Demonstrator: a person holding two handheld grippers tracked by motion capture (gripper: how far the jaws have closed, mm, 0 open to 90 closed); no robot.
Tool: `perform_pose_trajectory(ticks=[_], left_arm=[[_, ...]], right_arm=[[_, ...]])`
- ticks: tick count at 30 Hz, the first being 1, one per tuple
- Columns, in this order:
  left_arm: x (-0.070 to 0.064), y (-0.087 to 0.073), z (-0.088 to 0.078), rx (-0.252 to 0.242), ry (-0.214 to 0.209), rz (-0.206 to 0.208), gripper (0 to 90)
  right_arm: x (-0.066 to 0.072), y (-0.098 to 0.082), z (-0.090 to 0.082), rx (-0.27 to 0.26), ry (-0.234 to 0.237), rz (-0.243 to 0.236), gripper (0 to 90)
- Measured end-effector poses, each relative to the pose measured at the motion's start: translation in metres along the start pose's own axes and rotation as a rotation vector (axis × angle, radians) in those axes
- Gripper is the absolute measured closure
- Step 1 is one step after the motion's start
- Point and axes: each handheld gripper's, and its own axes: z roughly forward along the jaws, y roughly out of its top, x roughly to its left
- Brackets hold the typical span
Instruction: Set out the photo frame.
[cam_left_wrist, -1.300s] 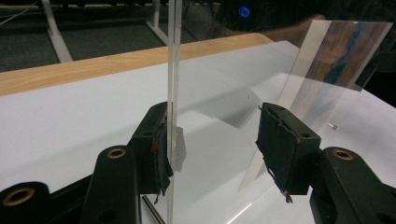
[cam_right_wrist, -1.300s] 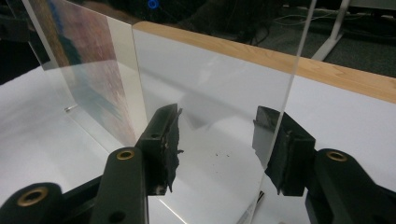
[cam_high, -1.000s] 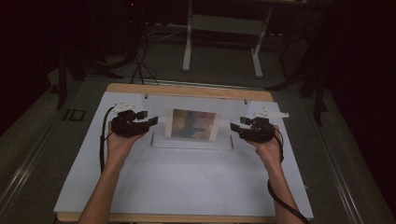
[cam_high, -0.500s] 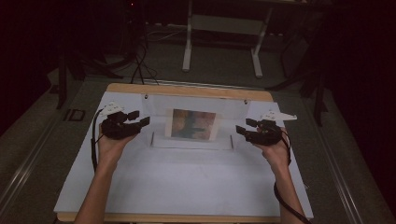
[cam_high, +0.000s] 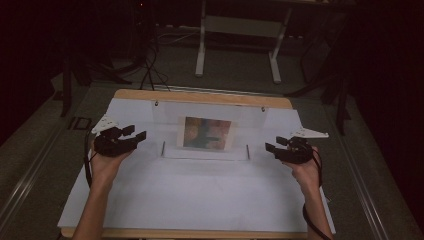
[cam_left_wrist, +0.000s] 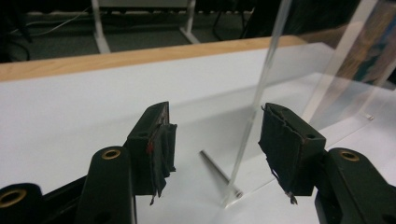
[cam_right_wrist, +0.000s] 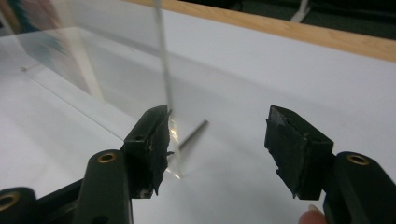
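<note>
No text, label or number can be read on anything here.

A clear stand (cam_high: 210, 122) was set upright at the table's (cam_high: 200, 200) far middle, flanked by the left gripper (cam_high: 134, 134) and right gripper (cam_high: 274, 145).

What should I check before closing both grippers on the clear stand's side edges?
1. Left gripper open: ok.
2. Right gripper open: ok.
3. Clear stand upright, picture in place: ok.
4. Stand's edge between the left jaws: ok, it runs through the gap.
5. Stand's edge between the right jaws: not ok, it sits against the left-hand jaw, off-centre.
6. Metal pins at the base seated: cannot tell.
</note>
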Motion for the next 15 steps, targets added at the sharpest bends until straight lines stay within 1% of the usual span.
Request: perform_pose_trajectory(ticks=[3,5,6,9,10,11,13,14,15], left_arm=[[0.002,-0.004,0.000,0.010,0.009,0.000,43.3],[0.007,-0.010,0.000,0.029,0.028,-0.004,43.3],[0.007,-0.010,0.000,0.029,0.028,-0.004,43.3],[0.015,-0.020,0.004,0.050,0.060,-0.026,43.3],[0.015,-0.020,0.004,0.050,0.060,-0.026,43.3],[0.020,-0.027,0.008,0.072,0.083,-0.034,43.3],[0.025,-0.033,0.013,0.102,0.107,-0.041,43.3],[0.025,-0.033,0.013,0.102,0.107,-0.041,43.3],[0.027,-0.037,0.016,0.117,0.112,-0.049,43.3]], right_arm=[[-0.005,-0.006,0.001,0.012,-0.018,0.017,39.3],[-0.008,-0.009,0.002,0.019,-0.028,0.026,39.2],[-0.010,-0.011,0.002,0.024,-0.037,0.028,39.1],[-0.015,-0.017,0.005,0.039,-0.057,0.049,38.6],[-0.015,-0.017,0.005,0.039,-0.057,0.049,38.6],[-0.020,-0.022,0.007,0.050,-0.071,0.063,37.6],[-0.024,-0.027,0.010,0.066,-0.092,0.083,35.6],[-0.027,-0.029,0.011,0.078,-0.096,0.094,33.1],[-0.030,-0.031,0.013,0.086,-0.103,0.106,31.1]])
